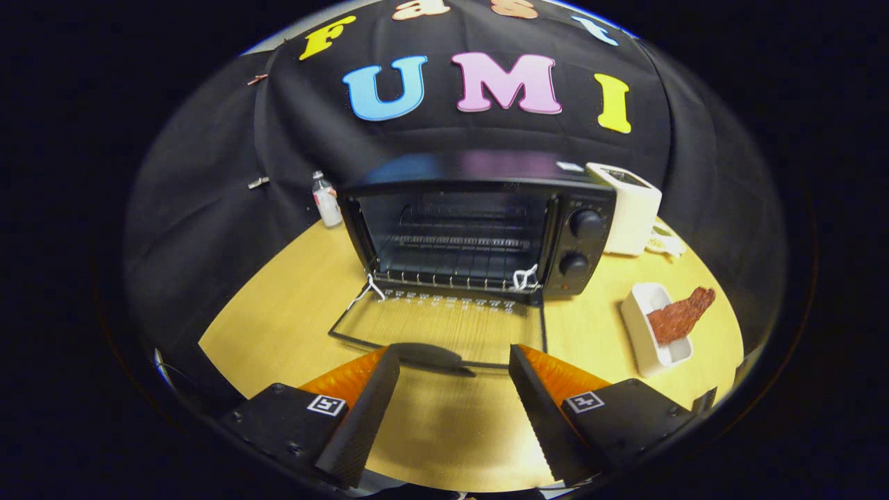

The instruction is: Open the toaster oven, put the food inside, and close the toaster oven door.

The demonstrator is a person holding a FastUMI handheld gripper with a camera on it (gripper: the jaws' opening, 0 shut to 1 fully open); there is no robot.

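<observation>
A black toaster oven point(479, 229) stands on the wooden table point(278, 326), straight ahead of my fingers. Its glass door point(437, 326) lies folded down flat toward me, and the wire rack inside shows. The door's handle point(427, 355) sits just beyond the fingertips. To the right of the oven, a reddish-brown piece of food point(680, 316) rests on a small white dish point(649, 333), partly hanging over its rim. My gripper point(455, 361) is open above the table, nothing between its fingers.
A white toaster point(628, 208) stands right of the oven, with a pale object point(665, 242) beside it. A small bottle point(326, 200) stands left of the oven by the black cloth wall. Two knobs point(582, 243) are on the oven's right panel.
</observation>
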